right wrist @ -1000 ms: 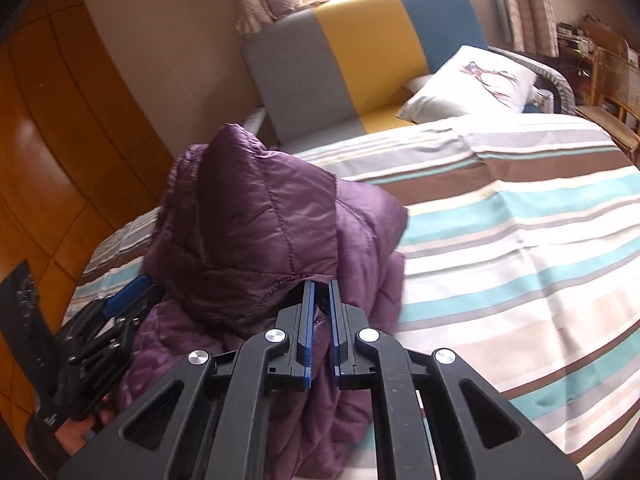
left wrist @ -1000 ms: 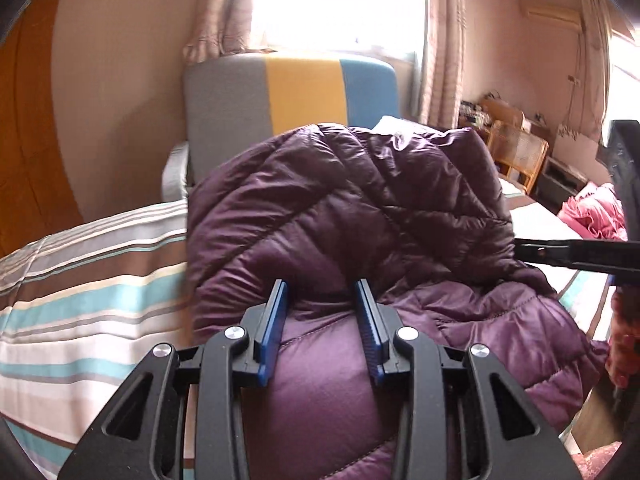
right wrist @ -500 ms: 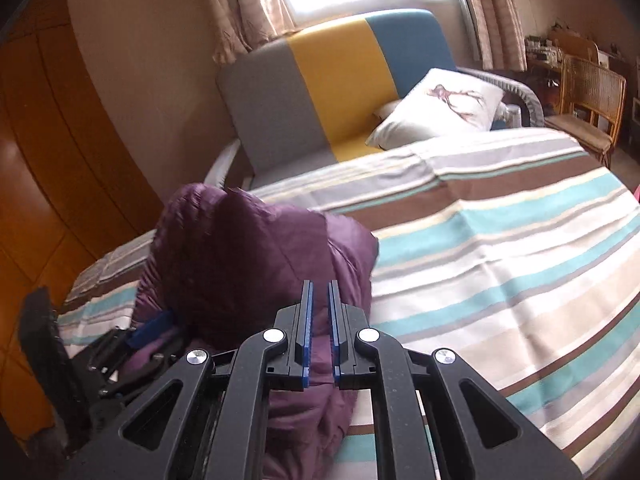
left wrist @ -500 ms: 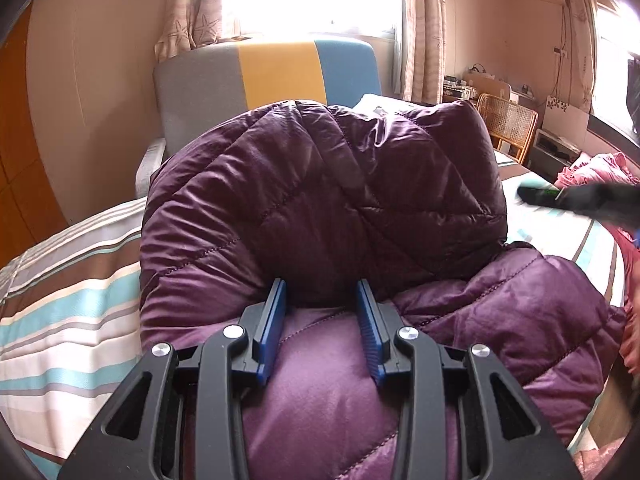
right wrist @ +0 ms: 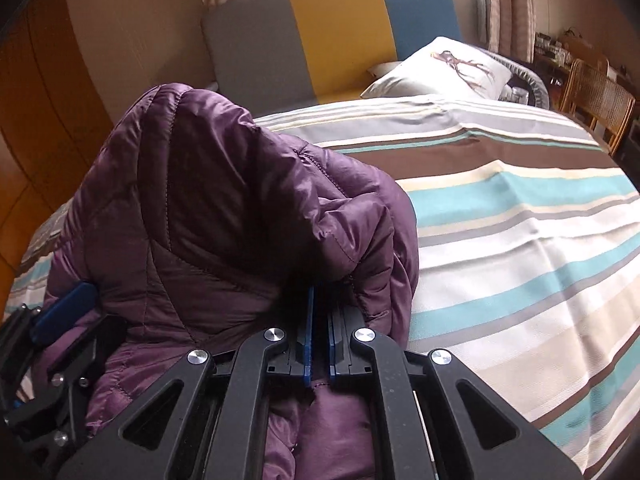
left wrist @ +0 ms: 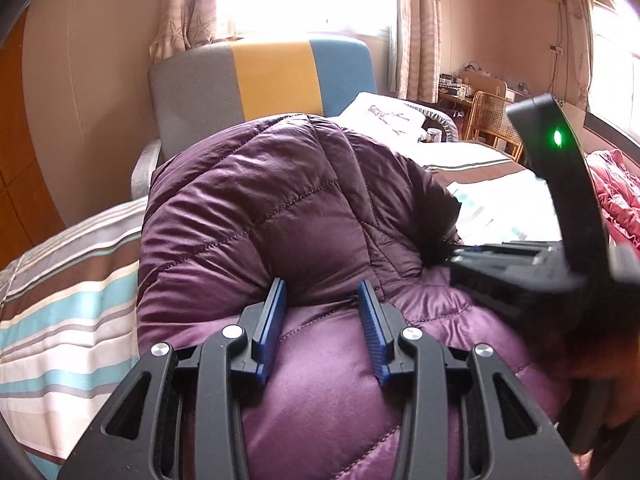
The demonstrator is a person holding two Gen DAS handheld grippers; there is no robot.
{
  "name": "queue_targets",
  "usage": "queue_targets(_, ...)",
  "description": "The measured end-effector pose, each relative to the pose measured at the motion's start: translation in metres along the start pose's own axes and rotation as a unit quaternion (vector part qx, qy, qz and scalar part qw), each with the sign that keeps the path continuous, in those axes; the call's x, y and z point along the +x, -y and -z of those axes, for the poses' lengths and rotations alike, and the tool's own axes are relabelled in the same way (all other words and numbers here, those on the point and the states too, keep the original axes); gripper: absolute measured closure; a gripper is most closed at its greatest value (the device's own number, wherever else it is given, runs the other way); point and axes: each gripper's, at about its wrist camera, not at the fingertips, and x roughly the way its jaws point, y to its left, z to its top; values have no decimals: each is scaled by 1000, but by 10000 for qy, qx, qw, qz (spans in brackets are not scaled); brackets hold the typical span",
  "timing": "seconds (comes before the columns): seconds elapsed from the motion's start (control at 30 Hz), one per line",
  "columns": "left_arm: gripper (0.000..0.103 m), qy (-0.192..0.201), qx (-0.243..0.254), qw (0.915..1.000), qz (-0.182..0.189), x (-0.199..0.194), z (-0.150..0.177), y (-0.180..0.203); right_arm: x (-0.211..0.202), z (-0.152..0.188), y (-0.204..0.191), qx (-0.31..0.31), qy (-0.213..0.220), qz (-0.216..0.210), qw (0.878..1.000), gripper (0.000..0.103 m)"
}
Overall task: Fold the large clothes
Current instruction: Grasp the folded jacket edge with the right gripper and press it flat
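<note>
My purple jacket (left wrist: 280,216) sits bunched on the striped bedspread (right wrist: 520,240), one quilted section doubled over and standing up in a hump. In the left wrist view the hump fills the centre, and the fold crease runs from 9 to 3 o'clock right at my fingertips. The left gripper (left wrist: 322,292) has its jaws partly apart; they have just been opening a little, with padded fabric bulging between them. I cannot tell whether the blue pads still press on it or merely stand beside it.

The right gripper (right wrist: 318,300) has its jaws almost shut, and a thin edge of the jacket appears pinched between them. From that camera the raised hump lies from 10 to 12 o'clock, and the left gripper shows at 8 o'clock, against the same bundle.

My judgement: the next move depends on that crease. The hump must go over, away from both grippers toward 12 o'clock, and both tools are at the near edge, neither clearly nearer.

Beyond the jacket are a pillow (right wrist: 440,68), a grey, yellow and blue chair (left wrist: 272,80) and a wicker chair (right wrist: 600,100).
</note>
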Motion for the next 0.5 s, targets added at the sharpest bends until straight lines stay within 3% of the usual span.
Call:
queue_targets(0.07,62,-109,-418,9985,340,-7,-8,-11,-3,4,-2,-108,96,51,9999,99)
queue_targets(0.1,54,-147,-676,9963,514,-12,-13,-19,-5,4,0,-46,108,-17,9999,99)
queue_targets(0.13,50,-133,-842,9952,480,-15,-19,-26,-6,4,3,9,100,-70,9999,99)
queue_targets(0.23,45,-11,-916,9958,67,-16,-39,-40,-6,3,2,-4,71,-81,9999,99)
queue_targets(0.33,45,-194,-726,9969,-222,3,-55,-45,-5,1,-1,-82,50,-57,9999,99)
queue_targets(0.43,44,-557,-573,9948,-632,36,-68,-50,-5,1,-3,-161,34,-56,9998,99)
queue_targets(0.5,40,-892,-655,9913,-711,57,-71,-55,-2,0,-2,-185,27,-23,9998,99)
